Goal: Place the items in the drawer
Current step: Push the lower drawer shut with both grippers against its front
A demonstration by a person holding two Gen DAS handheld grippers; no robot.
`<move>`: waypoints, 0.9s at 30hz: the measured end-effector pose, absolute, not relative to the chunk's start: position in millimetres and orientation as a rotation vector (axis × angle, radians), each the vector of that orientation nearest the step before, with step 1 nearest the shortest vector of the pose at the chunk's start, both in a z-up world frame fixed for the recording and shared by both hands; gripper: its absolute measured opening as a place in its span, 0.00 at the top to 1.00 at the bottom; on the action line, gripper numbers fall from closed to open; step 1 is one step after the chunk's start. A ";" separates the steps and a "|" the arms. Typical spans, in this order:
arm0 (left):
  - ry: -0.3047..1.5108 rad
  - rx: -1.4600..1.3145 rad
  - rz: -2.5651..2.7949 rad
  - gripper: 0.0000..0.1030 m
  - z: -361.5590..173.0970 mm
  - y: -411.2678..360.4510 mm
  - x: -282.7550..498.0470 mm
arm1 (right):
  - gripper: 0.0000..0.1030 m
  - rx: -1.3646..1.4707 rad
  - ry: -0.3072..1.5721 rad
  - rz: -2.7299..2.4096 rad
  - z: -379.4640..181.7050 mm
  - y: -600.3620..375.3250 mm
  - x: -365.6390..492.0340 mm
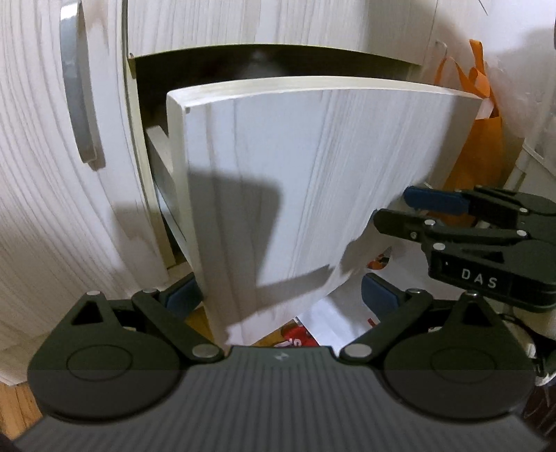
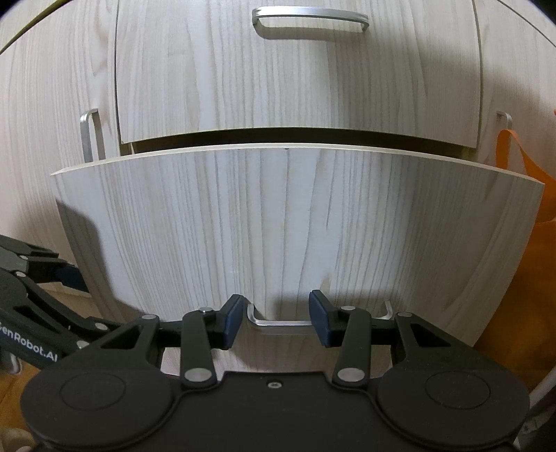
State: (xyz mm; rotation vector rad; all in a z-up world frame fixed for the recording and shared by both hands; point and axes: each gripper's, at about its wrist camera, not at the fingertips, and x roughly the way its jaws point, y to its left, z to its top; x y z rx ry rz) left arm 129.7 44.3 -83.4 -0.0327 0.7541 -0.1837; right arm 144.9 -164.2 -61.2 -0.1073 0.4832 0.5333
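The lower drawer's pale wood front [image 2: 278, 226] stands pulled partway out of the cabinet, with a dark gap above it. Its metal handle [image 2: 278, 322] runs sideways low on the front. My right gripper [image 2: 276, 320] is right at that handle: the bar lies along the gap between the blue pads, which stand apart and pinch nothing. In the left wrist view the drawer front [image 1: 295, 174] looks tilted and the right gripper [image 1: 392, 207] sits at its right edge. My left gripper [image 1: 279, 295] is wide open and empty near the front's lower corner. No items are in view.
A shut upper drawer with a metal handle [image 2: 309, 15] sits above. An orange bag [image 2: 521, 243] hangs right of the cabinet. A cabinet door handle [image 1: 78, 104] is on the left. White paper with red print [image 1: 305, 333] lies on the wooden floor below.
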 end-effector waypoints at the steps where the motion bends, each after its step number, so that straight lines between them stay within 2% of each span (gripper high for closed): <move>1: 0.749 -0.025 -0.180 0.04 -83.0 44.7 129.8 | 0.52 -0.113 0.485 0.530 -60.9 -162.5 146.2; 7: 0.694 0.062 -0.156 0.04 -86.2 38.4 132.9 | 0.52 -0.126 0.489 0.522 -60.1 -155.0 155.7; 11: 0.729 -0.030 -0.200 0.04 -89.1 54.6 135.3 | 0.51 -0.113 0.497 0.530 -59.4 -155.7 161.6; 17: 0.678 -0.107 -0.211 0.04 -81.3 72.8 126.4 | 0.51 -0.104 0.521 0.538 -56.4 -154.4 170.5; 24: 0.688 -0.017 -0.170 0.04 -88.5 69.8 117.6 | 0.51 -0.108 0.523 0.541 -56.9 -151.8 176.2; 27: 0.730 -0.073 -0.186 0.04 -90.9 71.4 117.1 | 0.51 -0.090 0.521 0.545 -57.8 -152.4 179.1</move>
